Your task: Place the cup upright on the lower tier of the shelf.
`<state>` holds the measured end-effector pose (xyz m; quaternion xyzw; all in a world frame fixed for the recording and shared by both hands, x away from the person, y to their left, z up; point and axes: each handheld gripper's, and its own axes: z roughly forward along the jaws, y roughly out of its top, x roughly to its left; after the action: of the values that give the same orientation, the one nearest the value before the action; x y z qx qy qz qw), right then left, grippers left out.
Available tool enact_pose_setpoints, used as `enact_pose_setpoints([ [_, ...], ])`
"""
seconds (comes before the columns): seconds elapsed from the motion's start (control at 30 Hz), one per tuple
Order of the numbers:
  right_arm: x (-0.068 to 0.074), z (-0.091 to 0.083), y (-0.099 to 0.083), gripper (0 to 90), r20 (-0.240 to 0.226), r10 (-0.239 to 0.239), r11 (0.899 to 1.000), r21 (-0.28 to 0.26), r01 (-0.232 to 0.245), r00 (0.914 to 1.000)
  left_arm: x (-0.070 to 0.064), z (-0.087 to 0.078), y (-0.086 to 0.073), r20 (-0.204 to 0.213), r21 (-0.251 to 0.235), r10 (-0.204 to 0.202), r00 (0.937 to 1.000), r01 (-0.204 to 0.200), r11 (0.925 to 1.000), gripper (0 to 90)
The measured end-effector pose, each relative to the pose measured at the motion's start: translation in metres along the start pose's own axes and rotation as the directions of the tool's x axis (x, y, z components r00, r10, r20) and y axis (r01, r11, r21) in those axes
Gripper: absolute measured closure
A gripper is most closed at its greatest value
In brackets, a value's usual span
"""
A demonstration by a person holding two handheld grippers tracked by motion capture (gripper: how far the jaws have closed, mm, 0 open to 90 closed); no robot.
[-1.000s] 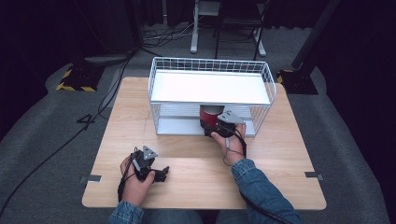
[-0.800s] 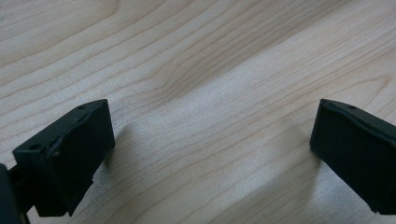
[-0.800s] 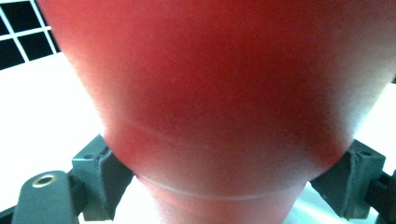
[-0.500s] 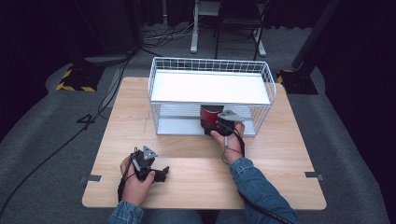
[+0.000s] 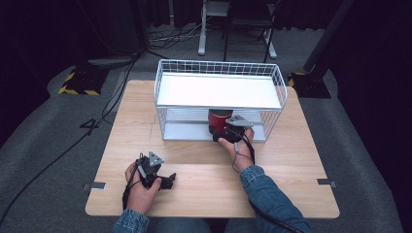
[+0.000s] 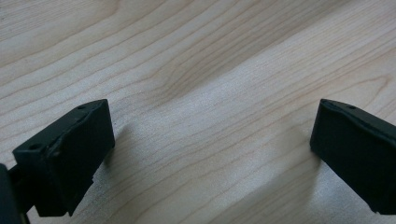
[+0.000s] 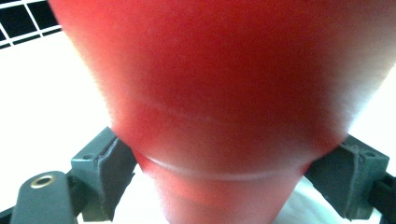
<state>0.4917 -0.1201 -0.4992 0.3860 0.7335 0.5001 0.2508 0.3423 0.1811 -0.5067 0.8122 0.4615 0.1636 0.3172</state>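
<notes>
A red cup (image 5: 218, 118) stands upright at the front of the lower tier of a white wire rack (image 5: 218, 63). My right gripper (image 5: 219, 132) reaches into that tier and is shut on the cup. In the right gripper view the red cup (image 7: 224, 93) looms close and blurred, and both jaws of the right gripper (image 7: 229, 161) press against its lower sides. My left gripper (image 5: 169, 180) lies low over the wooden table (image 5: 291, 165) near its front left, held in a hand. In the left gripper view the left gripper (image 6: 212, 140) stands open with bare wood between its jaws.
The rack's top tier is a flat white shelf (image 5: 218, 91) with nothing on it, overhanging the cup. Cables trail on the grey floor at the left (image 5: 97, 121). Chair and stand legs (image 5: 233, 34) are behind the table.
</notes>
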Motion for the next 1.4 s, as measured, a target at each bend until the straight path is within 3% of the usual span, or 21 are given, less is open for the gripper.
enact_pose_setpoints([
  [0.43, -0.002, -0.03, -0.002, 15.3, -0.007, -0.001, 1.0, -0.022, 0.001, 1.0, 0.0, 0.0, 0.0, 0.0, -0.002, 0.001, 1.0, -0.001, 1.0, 0.0],
  [0.6, -0.001, -0.044, -0.001, 15.3, -0.019, -0.025, 0.999, -0.028, 0.025, 0.9995, 0.0, 0.0, 0.0, 0.0, -0.003, 0.003, 1.0, -0.003, 1.0, 0.0],
  [0.97, -0.002, -0.103, 0.009, 14.9, -0.066, -0.065, 0.995, -0.082, 0.059, 0.9957, 0.0, 0.001, 0.001, -0.002, -0.003, 0.0, 1.0, 0.0, 1.0, 0.1],
  [1.4, -0.014, -0.149, 0.007, 14.5, -0.097, -0.087, 0.995, -0.058, 0.082, 0.9915, 0.0, 0.0, 0.001, -0.004, -0.002, 0.0, 1.0, 0.0, 1.0, 0.2],
])
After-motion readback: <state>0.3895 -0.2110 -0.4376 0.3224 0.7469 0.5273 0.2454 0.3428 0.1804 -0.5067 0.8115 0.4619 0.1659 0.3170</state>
